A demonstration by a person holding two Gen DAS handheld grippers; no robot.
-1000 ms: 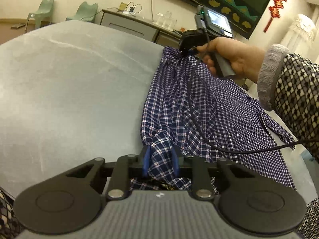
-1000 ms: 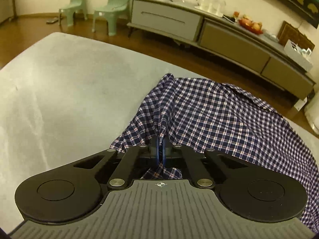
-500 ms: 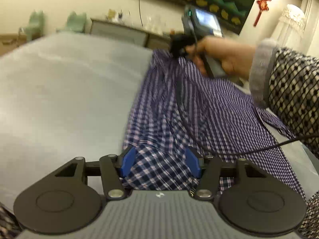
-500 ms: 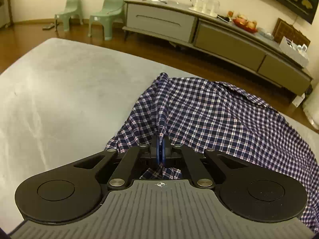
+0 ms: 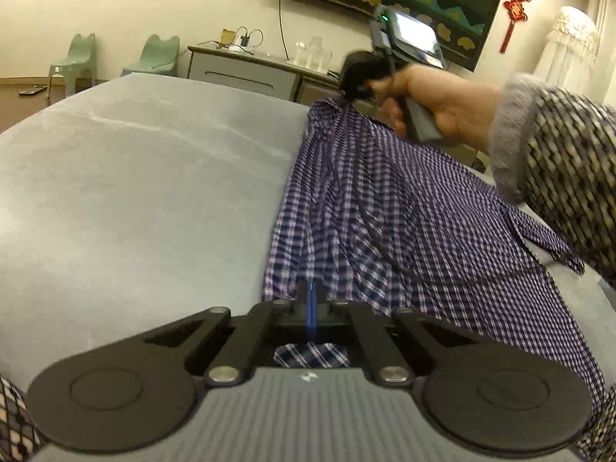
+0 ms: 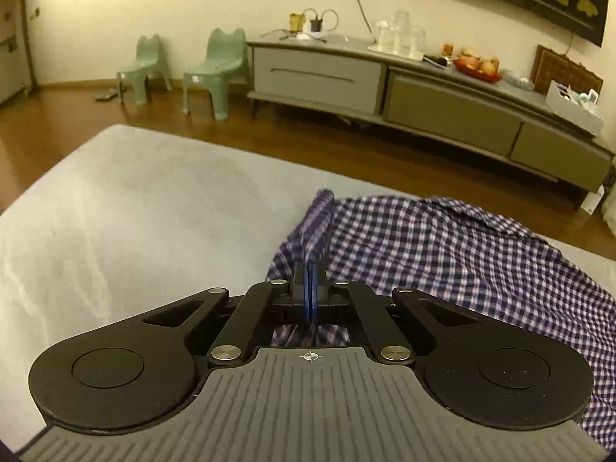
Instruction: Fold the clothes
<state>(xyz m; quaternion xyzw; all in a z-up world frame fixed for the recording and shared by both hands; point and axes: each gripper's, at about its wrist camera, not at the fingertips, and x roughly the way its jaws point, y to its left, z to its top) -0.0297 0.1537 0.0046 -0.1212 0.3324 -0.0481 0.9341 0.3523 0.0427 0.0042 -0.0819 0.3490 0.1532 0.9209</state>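
Room: a living room with two small pale-green plastic chairs (image 6: 215, 73) and a long grey sideboard (image 6: 404, 88) against the wall; your work surface is the wide grey padded table (image 5: 134, 192).

Garment: the blue-and-white checked cotton shirt (image 5: 404, 223) lies on the right part of the table, its left edge drawn into a ridge running from one claw to the other.

Left claw: your left gripper (image 5: 312, 300) has just closed. Half a second ago its blue pads stood apart with shirt cloth lying between them; now they are pressed together at the near end of that edge. Checked cloth shows under the linkage, so it looks pinched, though the bite itself is hidden behind the pads.

Right claw: your right gripper (image 6: 310, 292) is pinched on the far end of the same edge, cloth bunching up out of the pads, as it was a second ago. Your right hand (image 5: 435, 111) holds it above the table.

Meaning: you released and re-took the near hold, so both ends of one side now seem secured.

Next, as a judgement: you are set to lift that side and carry it across the shirt for a lengthwise fold. Check first that the new grip caught enough cloth.
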